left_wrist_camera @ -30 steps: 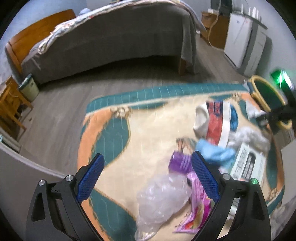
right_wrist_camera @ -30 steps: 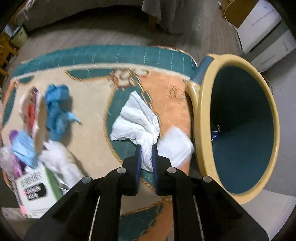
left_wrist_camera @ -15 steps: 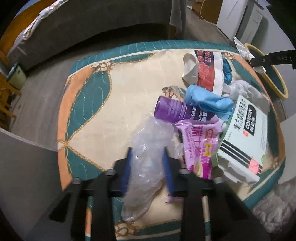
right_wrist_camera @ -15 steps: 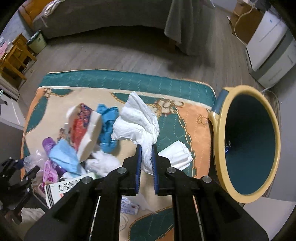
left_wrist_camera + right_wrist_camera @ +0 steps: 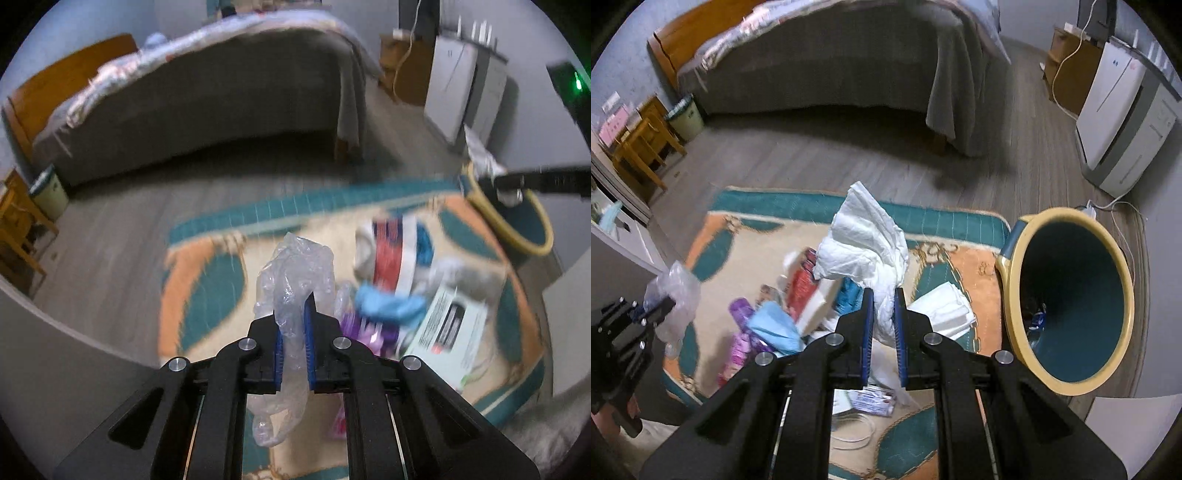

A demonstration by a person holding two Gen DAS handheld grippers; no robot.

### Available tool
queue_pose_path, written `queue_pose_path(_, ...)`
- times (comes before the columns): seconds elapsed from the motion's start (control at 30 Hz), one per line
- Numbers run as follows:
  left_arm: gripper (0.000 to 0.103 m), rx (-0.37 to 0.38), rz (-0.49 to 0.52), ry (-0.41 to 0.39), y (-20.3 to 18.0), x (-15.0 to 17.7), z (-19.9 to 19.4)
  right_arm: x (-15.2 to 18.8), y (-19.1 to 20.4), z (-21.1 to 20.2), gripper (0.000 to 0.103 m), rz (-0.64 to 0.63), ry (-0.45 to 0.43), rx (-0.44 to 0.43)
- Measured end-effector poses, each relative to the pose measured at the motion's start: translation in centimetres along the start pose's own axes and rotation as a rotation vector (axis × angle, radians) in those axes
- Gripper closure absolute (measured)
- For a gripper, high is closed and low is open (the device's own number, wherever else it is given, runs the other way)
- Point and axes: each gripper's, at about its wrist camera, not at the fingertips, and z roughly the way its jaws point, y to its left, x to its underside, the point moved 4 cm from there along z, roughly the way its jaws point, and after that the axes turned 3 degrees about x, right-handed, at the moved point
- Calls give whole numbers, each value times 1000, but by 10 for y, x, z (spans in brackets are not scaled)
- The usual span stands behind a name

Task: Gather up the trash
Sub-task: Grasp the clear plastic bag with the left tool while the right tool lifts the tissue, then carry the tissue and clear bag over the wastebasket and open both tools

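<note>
Above rug (image 5: pixel 746 258), both grippers clamp trash: plastic bag (image 5: pixel 295 273), white tissue (image 5: pixel 866 243).

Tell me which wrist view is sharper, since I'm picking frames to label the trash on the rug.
Right wrist view: mostly crisp; white tissue, trash bin and rug read clearly, with fisheye bending at the edges. Left wrist view: background smeared by motion blur; only the clear plastic bag in the left gripper stays sharp. Both are dim.

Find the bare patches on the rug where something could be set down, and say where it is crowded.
Free: the rug between its far teal border and the litter pile. Crowded: around the pile and folded tissue by the bin.
</note>
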Motion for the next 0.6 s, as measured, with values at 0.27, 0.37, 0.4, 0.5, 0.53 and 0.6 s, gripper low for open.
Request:
queue_pose_path(0.27, 93, 43, -6, -132, -15, -33, -31, -8, -9, -40, 93, 61, -104, -10)
queue_pose_path(0.37, 93, 51, 0, -149, -23, -40, -35, -9, -11, -49, 93, 61, -134, 0)
queue_pose_path(0.4, 93, 53, 5, -156, -26, -42, -36, -9, -12, -51, 93, 62, -140, 0)
queue_pose_path(0.5, 93, 71, 8, -177, -35, -51, -37, -8, -18, -53, 93, 67, -154, 13)
queue_pose_path(0.53, 93, 75, 11, -180, -38, -53, -37, -8, -21, -53, 93, 72, -158, 18)
queue_pose_path(0.6, 93, 78, 21, -185, -43, -57, -36, -7, -27, -51, 93, 81, -158, 19)
